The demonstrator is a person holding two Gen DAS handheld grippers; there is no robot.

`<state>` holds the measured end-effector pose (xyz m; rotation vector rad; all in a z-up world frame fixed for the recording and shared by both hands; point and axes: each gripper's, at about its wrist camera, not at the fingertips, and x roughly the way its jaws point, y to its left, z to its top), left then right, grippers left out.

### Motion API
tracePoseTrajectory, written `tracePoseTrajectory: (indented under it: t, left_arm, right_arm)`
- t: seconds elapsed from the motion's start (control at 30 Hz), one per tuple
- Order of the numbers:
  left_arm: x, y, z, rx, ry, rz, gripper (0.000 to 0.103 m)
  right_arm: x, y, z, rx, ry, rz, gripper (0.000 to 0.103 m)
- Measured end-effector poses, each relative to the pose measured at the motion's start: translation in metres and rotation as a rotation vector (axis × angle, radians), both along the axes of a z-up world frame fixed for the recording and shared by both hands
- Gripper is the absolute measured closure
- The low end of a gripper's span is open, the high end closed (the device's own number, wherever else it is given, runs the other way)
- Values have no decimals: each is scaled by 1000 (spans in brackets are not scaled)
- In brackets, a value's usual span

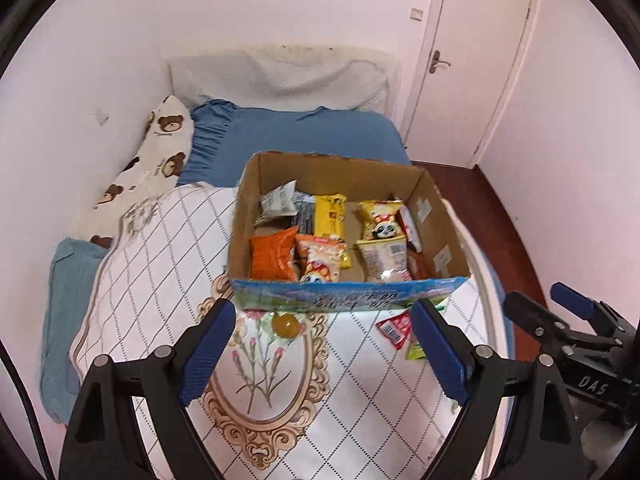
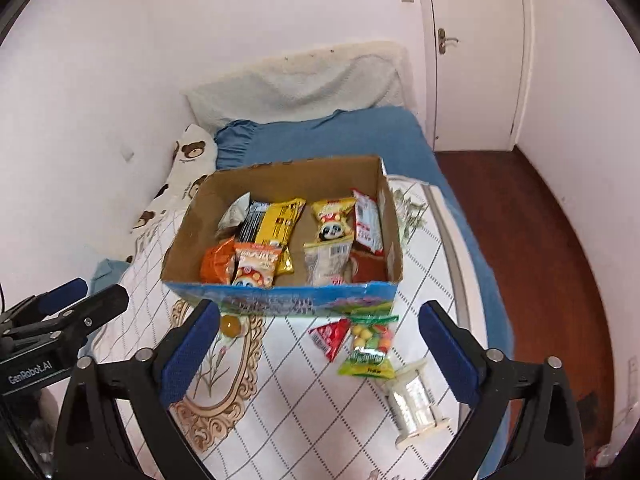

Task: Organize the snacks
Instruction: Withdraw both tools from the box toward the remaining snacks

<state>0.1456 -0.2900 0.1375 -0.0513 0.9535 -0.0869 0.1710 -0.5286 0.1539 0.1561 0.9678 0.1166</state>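
Observation:
A cardboard box [image 1: 256, 184] [image 2: 188, 220] with a blue printed front stands on the bed and holds several snack packets, among them an orange one [image 1: 272, 258] and a yellow one [image 1: 330, 216]. In front of it lie a round amber jelly cup [image 1: 285, 325] [image 2: 231, 326], a red packet [image 1: 396, 330] [image 2: 330, 336] and a green candy bag [image 2: 370, 346]. My left gripper [image 1: 324, 344] is open and empty, short of the box. My right gripper [image 2: 320, 344] is open and empty, above the loose snacks. It also shows in the left wrist view [image 1: 560, 312].
A white quilt [image 1: 160, 280] with a diamond grid and floral frame covers the bed. A silver ribbon spool [image 2: 414, 400] lies near the right bed edge. Bear-print bedding [image 1: 160, 148] lies by the left wall. Dark wood floor [image 2: 540, 260] and a door [image 2: 476, 52] are on the right.

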Motion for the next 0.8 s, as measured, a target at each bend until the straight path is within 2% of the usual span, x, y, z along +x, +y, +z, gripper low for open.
tracePoseTrajectory:
  t: [0.17,0.43,0.57,0.67,0.77,0.8]
  left_arm:
    - [-7,-5,-42,58,73,34,13]
    - [-18,-14,-147,143,323,90,13]
    - [-25,-19,-186,164,421,124,13]
    - [-22,-14,-204,180,465,156,13]
    - [-10,-6,-210,191,477,185,13]
    - [-7,-4,-209,188,476,191,13]
  right_arm:
    - [-1,-27,-54,-1,132,-34,1]
    - [-12,-92,-177,-2,389,-78,1]
    - [-7,-97,-219,16,434,-3,1]
    - [-5,-94,-242,94,465,46,4]
    - [-10,-84,-244,46,428,81,13]
    - [-12,-80,-242,40,418,95,21]
